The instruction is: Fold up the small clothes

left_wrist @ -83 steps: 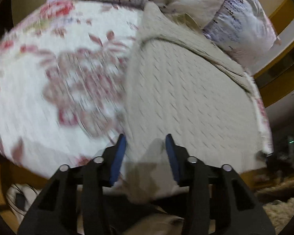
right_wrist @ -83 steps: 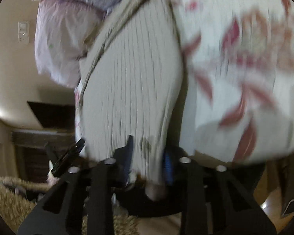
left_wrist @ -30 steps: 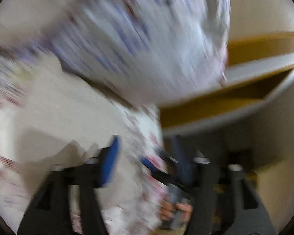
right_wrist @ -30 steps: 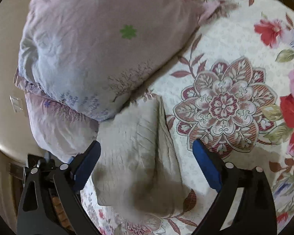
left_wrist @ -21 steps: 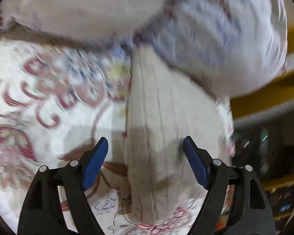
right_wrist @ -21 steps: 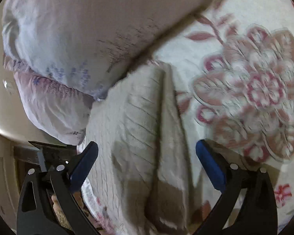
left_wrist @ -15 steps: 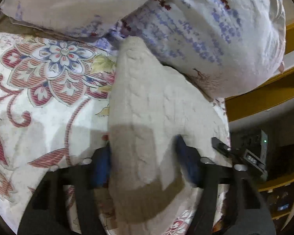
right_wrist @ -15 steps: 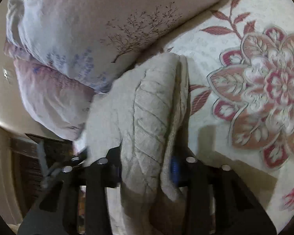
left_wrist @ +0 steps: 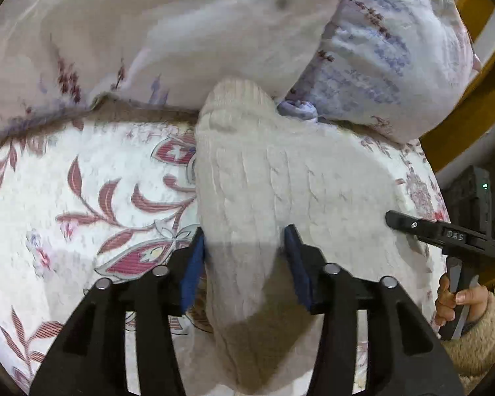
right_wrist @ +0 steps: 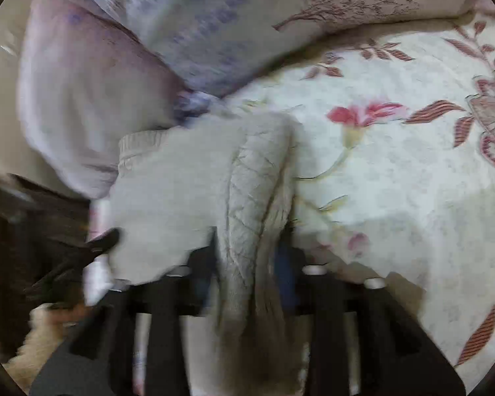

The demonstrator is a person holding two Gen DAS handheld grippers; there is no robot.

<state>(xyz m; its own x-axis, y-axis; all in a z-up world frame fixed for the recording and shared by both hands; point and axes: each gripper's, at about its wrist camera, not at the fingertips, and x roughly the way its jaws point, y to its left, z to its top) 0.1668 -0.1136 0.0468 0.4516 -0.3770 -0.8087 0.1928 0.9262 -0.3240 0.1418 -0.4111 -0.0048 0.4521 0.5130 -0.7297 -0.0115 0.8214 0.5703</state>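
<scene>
Cream knit garment (left_wrist: pixel 247 198) bunched on floral bedspread (left_wrist: pixel 82 171), pinched between both grippers' jaws.

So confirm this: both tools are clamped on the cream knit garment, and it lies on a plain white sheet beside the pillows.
One thing is wrong: the sheet is not plain. The bedspread carries red flowers and leaves, clear in both wrist views. The rest stands: left tool and right tool both clamp the cream knit garment beside the pillows.

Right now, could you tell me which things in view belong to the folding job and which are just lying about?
Part of the job:
- cream knit garment
- left gripper, shut on a bunched fold of it
- right gripper, shut on another fold

Just lying about:
- floral bedspread
- pale pillows
- dark device with a green light, beside the bed
</scene>
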